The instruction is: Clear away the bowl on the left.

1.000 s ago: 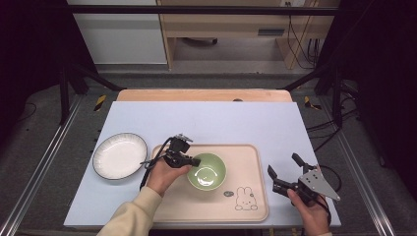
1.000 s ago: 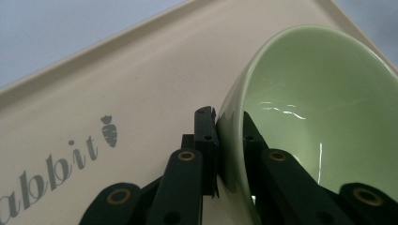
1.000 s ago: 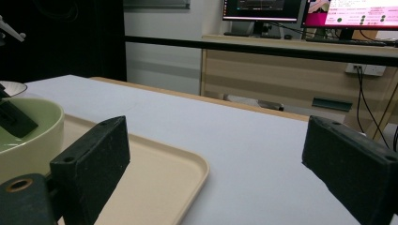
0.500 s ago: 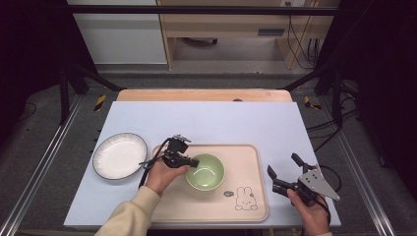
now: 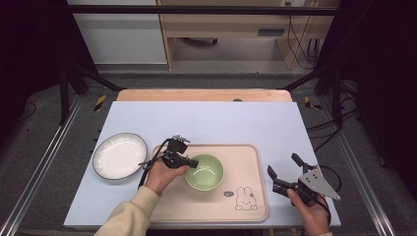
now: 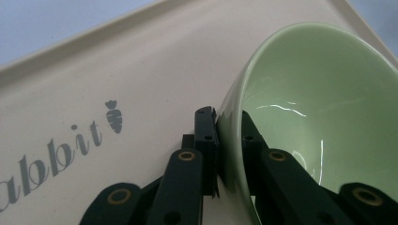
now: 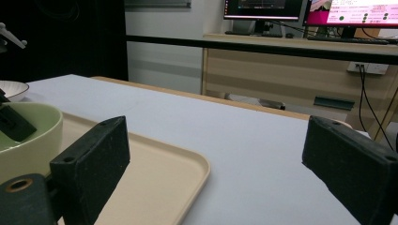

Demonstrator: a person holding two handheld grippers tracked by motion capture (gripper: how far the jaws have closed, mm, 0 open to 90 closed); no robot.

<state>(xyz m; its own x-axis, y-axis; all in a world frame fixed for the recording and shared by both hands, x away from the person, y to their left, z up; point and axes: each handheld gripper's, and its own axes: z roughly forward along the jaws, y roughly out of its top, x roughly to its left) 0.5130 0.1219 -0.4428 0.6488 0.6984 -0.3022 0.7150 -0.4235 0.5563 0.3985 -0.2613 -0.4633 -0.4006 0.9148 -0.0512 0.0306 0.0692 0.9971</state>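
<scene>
Nothing has shifted since the earlier frames: both hands and the green bowl (image 5: pixel 204 171) sit where they were. That bowl rests on the beige tray (image 5: pixel 248 157), left of the tray's middle, and the left gripper (image 5: pixel 193 162) is clamped on its left rim. In the left gripper view 1 black jaw presses the bowl's (image 6: pixel 300 108) outer wall and the other lies inside, the thin rim pinched between them, while the tray floor (image 6: pixel 117 70) beside it carries grey "abbit" lettering and a small carrot mark (image 6: pixel 114 116). From above, a rabbit drawing (image 5: pixel 242 198) shows near the tray's front right corner. Just left of the tray, a white plate (image 5: pixel 119 155) with a dark rim lies on the pale blue tabletop (image 5: pixel 221 120). Well apart to the right, off the tray, the right gripper (image 5: pixel 285 173) is held over the table near its front edge; its 2 jaws stand wide apart with nothing between them, as the right gripper view confirms, where the tray corner (image 7: pixel 187 168) and bowl (image 7: pixel 28 136) appear at left.
</scene>
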